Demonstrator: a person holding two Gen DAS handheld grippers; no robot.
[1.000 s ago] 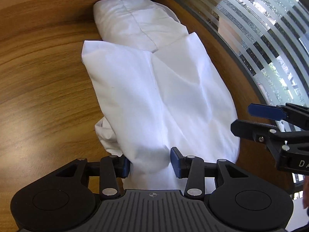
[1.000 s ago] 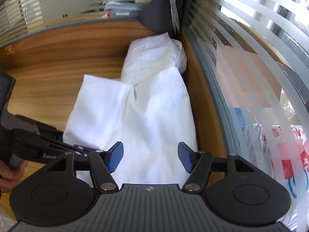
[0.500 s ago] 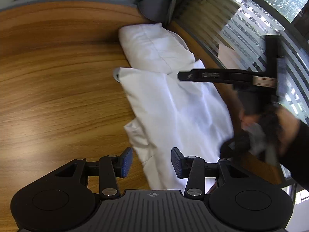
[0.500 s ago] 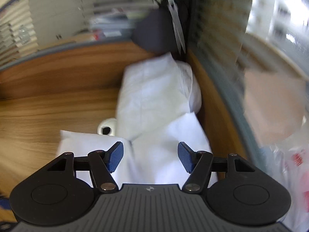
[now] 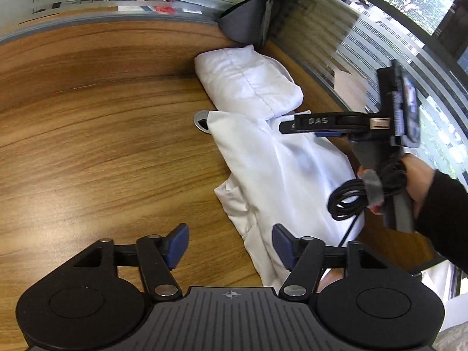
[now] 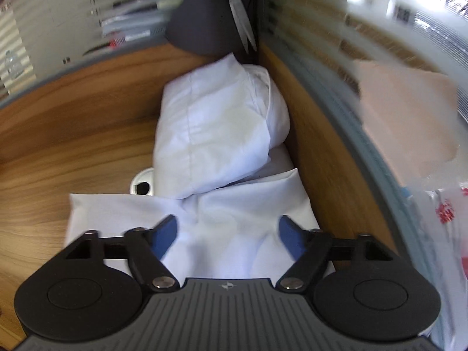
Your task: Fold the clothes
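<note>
On the desk [image 5: 87, 134], the left gripper [image 5: 229, 244] hangs wide open and empty beside the shirt's [image 5: 280, 169] rumpled near edge. Rightward, the right gripper [image 6: 226, 234] hovers over the shirt, jaws spread, seemingly empty, though blurred. A folded bundle [image 6: 216, 134] overlaps its far end. Pinch single layers at corners; keep creases square.

Wooden counter [image 5: 102, 134], carrying white clothes [image 5: 275, 158] along right edge, round cable hole [image 5: 201, 120] just beside them.
</note>
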